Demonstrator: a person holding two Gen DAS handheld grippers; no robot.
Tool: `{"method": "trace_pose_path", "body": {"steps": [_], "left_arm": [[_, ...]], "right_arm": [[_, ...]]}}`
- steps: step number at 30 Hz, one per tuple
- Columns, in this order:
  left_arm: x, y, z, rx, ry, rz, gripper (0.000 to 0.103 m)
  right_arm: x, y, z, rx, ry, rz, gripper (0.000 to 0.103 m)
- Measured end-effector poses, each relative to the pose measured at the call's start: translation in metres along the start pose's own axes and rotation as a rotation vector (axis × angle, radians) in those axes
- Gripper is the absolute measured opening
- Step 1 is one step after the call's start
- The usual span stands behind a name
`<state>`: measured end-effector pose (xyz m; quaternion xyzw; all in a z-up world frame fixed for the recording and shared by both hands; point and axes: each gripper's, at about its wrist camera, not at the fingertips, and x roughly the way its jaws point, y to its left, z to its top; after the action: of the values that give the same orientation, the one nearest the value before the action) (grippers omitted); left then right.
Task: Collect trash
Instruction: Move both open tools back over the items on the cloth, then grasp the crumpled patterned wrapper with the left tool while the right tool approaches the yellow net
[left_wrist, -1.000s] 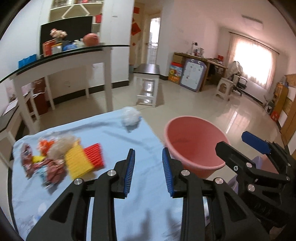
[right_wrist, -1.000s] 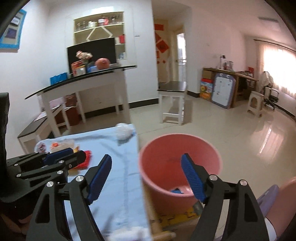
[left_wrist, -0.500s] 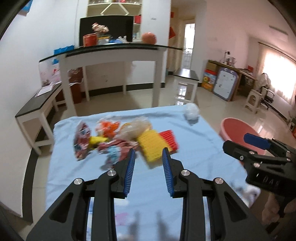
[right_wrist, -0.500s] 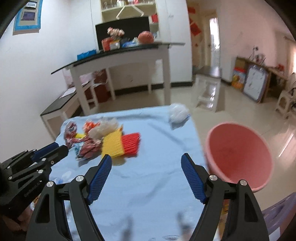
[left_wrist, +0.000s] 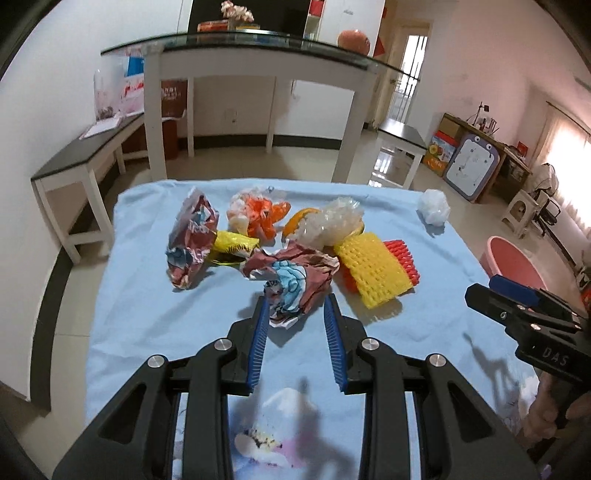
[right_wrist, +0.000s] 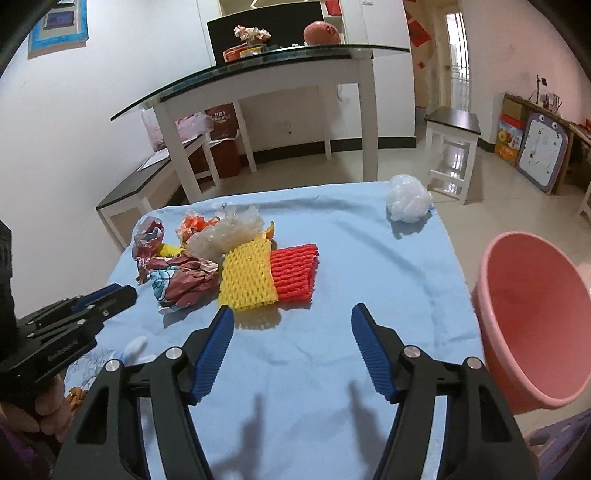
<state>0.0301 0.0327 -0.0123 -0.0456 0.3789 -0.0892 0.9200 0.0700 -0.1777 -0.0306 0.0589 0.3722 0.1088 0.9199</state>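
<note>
- The bench (right_wrist: 369, 258) under a light blue cloth carries a heap of trash toward its far left part; the near and right stretches of the cloth lie bare.
- The crumpled red-and-blue wrapper (left_wrist: 295, 280) sits at the near edge of the heap, with the yellow foam net (right_wrist: 247, 277) and red foam net (right_wrist: 295, 273) just beside it.
- A white plastic ball (right_wrist: 408, 199) lies apart, near the far right corner.
- The pink bucket (right_wrist: 535, 321) stands on the floor, close against the right edge.
- The left tool (left_wrist: 297, 347) hangs half spread, its tips either side of the wrapper's near end; no pad presses on it.
- The right tool (right_wrist: 291, 350) is spread wide over bare cloth near the yellow net; its jaws have just been narrowing, with nothing between them.
- Beyond stand a glass-topped white table (right_wrist: 258, 81), a low dark-topped side table (left_wrist: 74, 162) and a tiled floor (right_wrist: 406, 162).
</note>
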Motion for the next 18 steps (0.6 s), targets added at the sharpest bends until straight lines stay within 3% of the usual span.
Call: {"method": "trace_pose_path", "body": {"steps": [18], "left_arm": [[0.045, 0.006, 0.003, -0.019, 0.049, 0.051, 0.031]], "right_arm": [[0.034, 0.007, 0.02, -0.002, 0.029, 0.09, 0.059]]}}
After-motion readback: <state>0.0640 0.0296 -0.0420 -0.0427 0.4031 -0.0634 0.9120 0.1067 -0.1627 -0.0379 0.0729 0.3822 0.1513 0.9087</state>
